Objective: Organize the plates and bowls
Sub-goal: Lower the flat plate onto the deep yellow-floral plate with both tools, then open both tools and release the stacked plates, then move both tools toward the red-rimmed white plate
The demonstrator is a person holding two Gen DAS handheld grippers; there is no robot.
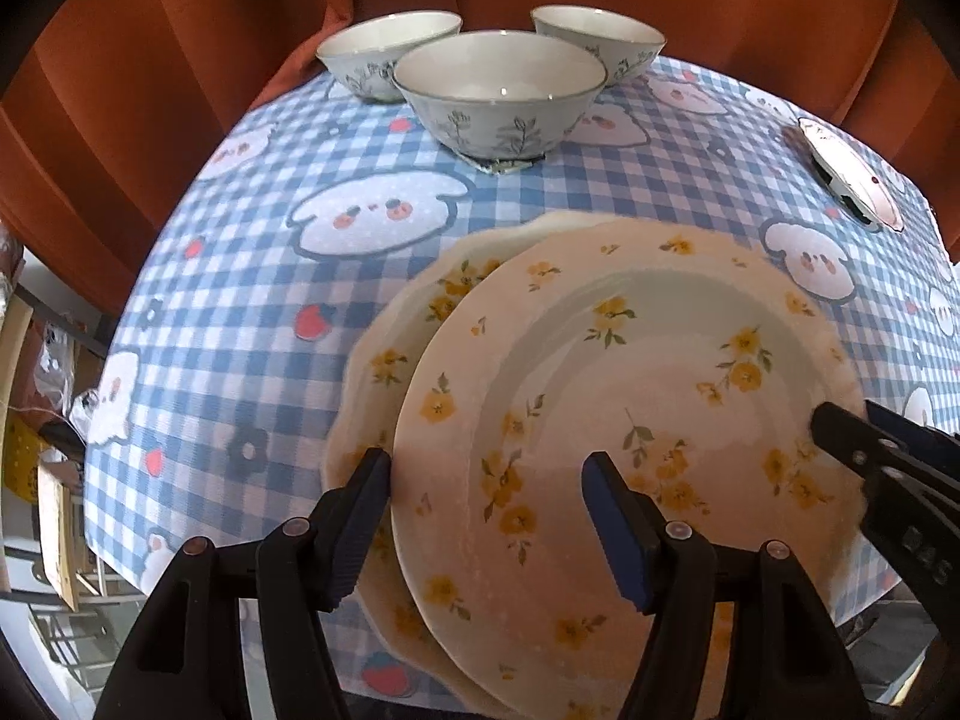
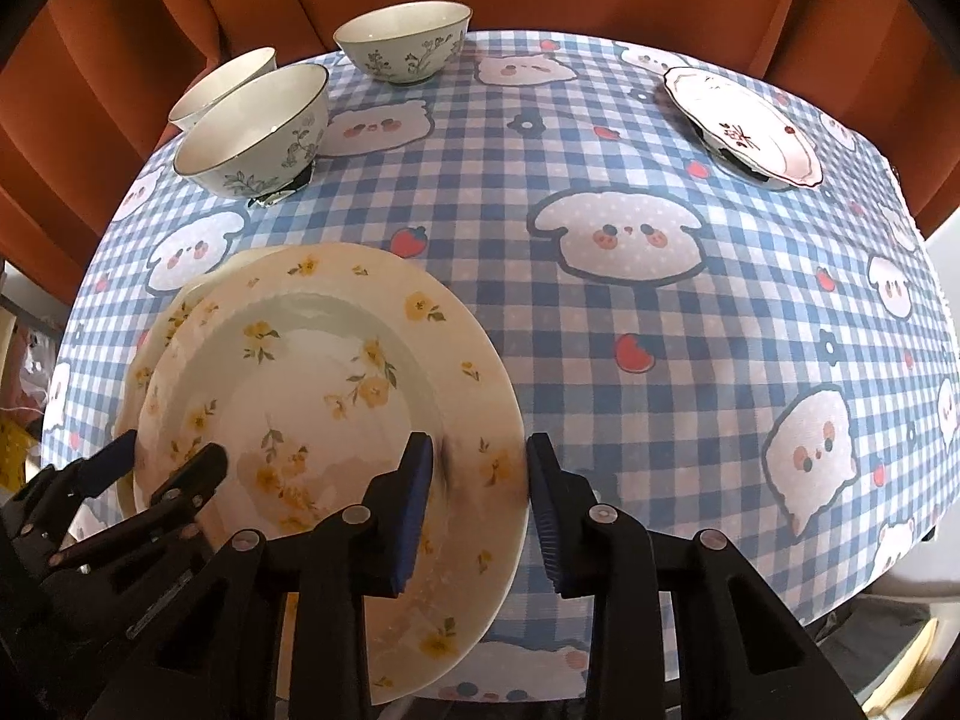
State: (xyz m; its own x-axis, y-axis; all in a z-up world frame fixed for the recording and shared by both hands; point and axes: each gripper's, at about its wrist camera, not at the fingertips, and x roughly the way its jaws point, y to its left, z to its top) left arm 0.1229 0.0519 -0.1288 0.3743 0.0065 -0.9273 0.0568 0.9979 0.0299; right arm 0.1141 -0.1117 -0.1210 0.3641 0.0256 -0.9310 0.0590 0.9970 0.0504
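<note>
Now the upper yellow-flowered plate (image 1: 630, 420) lies on a second flowered plate (image 1: 384, 360) on the counter (image 2: 660, 312). The left claw (image 1: 486, 516) straddles its left rim, jaws apart. The right claw (image 2: 480, 504) straddles its right rim, narrow; whether the pads press I cannot tell. Three bowls (image 1: 498, 96) stand beyond both claws.

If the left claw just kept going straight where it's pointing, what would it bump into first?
Probably the top plate: the left claw straddles its left rim, one finger outside, one over the plate. Depth is unclear, but the plate lies directly ahead.
</note>
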